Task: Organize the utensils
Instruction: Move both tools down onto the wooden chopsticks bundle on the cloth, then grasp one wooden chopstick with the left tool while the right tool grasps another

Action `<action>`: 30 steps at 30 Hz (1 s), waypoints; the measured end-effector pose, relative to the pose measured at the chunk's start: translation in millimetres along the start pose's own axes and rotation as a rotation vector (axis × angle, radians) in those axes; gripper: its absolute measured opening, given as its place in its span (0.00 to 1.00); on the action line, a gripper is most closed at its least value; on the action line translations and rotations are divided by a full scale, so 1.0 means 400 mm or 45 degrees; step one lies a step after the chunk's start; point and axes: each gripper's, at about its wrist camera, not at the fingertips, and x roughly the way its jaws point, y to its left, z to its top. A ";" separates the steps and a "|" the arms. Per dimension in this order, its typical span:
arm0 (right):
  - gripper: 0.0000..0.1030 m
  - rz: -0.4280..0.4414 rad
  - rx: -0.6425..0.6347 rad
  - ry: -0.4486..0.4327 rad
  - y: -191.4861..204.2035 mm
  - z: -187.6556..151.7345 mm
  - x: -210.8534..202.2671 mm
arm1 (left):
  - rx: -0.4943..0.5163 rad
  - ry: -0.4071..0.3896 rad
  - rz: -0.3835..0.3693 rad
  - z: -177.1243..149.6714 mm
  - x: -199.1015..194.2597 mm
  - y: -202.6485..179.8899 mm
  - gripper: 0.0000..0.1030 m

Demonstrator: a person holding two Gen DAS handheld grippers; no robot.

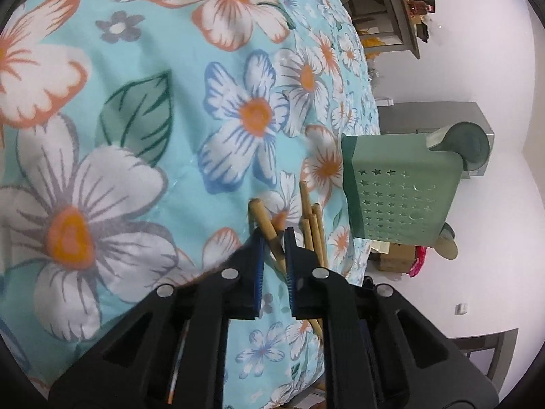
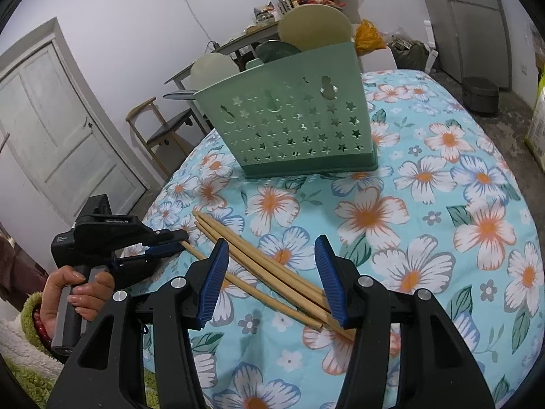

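Several wooden chopsticks point(image 2: 265, 266) lie on the floral tablecloth point(image 2: 442, 204). My left gripper point(image 1: 274, 235) is shut on the end of one chopstick point(image 1: 267, 228); the others point(image 1: 315, 235) lie just to its right. In the right wrist view the left gripper point(image 2: 182, 240) pinches that chopstick's far end. My right gripper point(image 2: 272, 262) is open, its jaws on either side of the chopstick bundle. A green utensil holder point(image 2: 293, 119) with star holes stands behind, holding spoons; it also shows in the left wrist view point(image 1: 398, 187).
The table edge point(image 2: 170, 184) runs along the left, with a wooden chair point(image 2: 160, 126) and a door point(image 2: 58, 129) beyond. A cluttered side table point(image 2: 272, 24) stands behind the holder.
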 end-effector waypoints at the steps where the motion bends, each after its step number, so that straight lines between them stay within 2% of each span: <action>1: 0.50 -0.006 -0.020 0.000 0.008 0.001 0.001 | 0.014 -0.004 0.000 0.000 -0.001 -0.002 0.11; 6: 0.44 -0.027 -0.128 0.007 0.053 0.004 0.010 | 0.134 -0.031 0.030 -0.005 -0.008 -0.026 0.11; 10: 0.34 -0.040 -0.272 0.034 0.107 0.006 0.031 | 0.181 -0.035 0.043 -0.001 -0.020 -0.032 0.11; 16: 0.20 -0.040 -0.529 0.138 0.184 0.020 0.108 | 0.260 -0.028 0.062 -0.013 -0.043 -0.023 0.12; 22: 0.15 -0.037 -0.676 0.252 0.215 0.036 0.184 | 0.305 -0.019 0.036 -0.021 -0.061 -0.001 0.13; 26: 0.14 -0.033 -0.695 0.289 0.217 0.058 0.209 | 0.322 -0.010 0.025 -0.021 -0.066 0.007 0.13; 30: 0.14 -0.032 -0.715 0.388 0.211 0.057 0.255 | 0.324 -0.004 0.007 -0.018 -0.067 0.014 0.13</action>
